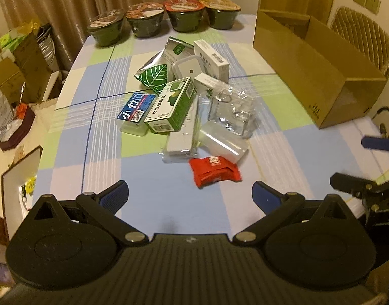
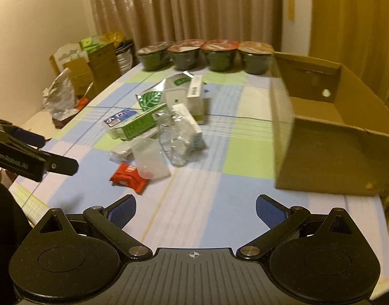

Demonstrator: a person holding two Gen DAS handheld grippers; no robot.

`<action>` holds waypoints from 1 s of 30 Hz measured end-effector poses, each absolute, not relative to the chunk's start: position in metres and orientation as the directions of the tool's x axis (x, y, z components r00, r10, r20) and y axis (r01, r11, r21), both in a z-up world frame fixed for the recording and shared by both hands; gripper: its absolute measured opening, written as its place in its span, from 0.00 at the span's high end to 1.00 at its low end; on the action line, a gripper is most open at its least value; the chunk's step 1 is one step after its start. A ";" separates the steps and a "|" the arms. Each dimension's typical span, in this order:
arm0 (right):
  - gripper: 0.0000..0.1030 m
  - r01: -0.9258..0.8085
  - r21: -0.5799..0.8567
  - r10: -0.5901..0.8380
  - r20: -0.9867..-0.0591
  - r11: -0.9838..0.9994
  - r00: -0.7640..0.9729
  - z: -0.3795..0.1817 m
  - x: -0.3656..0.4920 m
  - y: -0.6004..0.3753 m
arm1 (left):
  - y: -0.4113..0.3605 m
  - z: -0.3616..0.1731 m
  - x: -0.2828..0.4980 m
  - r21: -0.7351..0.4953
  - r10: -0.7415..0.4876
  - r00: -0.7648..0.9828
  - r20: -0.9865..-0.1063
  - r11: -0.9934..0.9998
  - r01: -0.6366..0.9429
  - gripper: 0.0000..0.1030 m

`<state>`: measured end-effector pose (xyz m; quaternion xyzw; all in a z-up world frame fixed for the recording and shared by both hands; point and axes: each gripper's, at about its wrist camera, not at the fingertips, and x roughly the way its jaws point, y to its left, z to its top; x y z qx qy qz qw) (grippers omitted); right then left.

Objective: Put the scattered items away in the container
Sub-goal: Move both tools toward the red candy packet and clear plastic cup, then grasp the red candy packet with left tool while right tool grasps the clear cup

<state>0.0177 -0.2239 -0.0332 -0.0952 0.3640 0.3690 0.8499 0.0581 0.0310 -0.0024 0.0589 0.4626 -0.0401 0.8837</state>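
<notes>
A checked tablecloth (image 1: 75,137) in pale blue, green and white covers the table. At twelve o'clock stand four dark green bowls (image 1: 143,24) with red-brown printed lids. A plain brown cardboard box (image 1: 321,76) sits at two o'clock. Centre: a green-and-white carton (image 1: 170,105), a leaf-patterned pouch (image 1: 153,76), a red packet (image 1: 213,170).

Checked table (image 1: 169,216), clutter pile (image 1: 184,101), box (image 1: 319,76)

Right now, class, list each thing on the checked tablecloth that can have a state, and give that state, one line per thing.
Brown cardboard box: open on top, no item visible inside.
Four dark instant noodle bowls: upright, lids sealed.
Red snack packet: lying flat, nearest the fingers, untouched.
Green and white carton: lying on its side in the pile.
Left gripper: open, holds nothing.
Right gripper: open, holds nothing.
</notes>
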 end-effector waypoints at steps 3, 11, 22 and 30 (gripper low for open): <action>0.00 -0.718 0.124 0.577 -0.694 0.685 0.430 -0.038 0.027 -0.206 | 0.040 -0.008 0.068 0.069 -0.014 0.556 -0.831 0.989 0.128 0.01; 0.28 -0.777 0.185 0.627 -0.713 0.602 0.315 -0.055 0.053 -0.154 | 0.053 -0.023 0.090 0.065 -0.050 0.537 -0.842 0.979 0.194 0.01; 0.28 -0.794 0.232 0.620 -0.753 0.563 0.220 -0.088 0.087 -0.116 | 0.058 -0.043 0.112 0.023 -0.151 0.517 -0.842 0.949 0.314 0.01; 0.28 -0.766 0.294 0.628 -0.758 0.572 0.178 -0.103 0.103 -0.102 | 0.058 -0.053 0.119 -0.013 -0.186 0.502 -0.844 0.944 0.329 0.02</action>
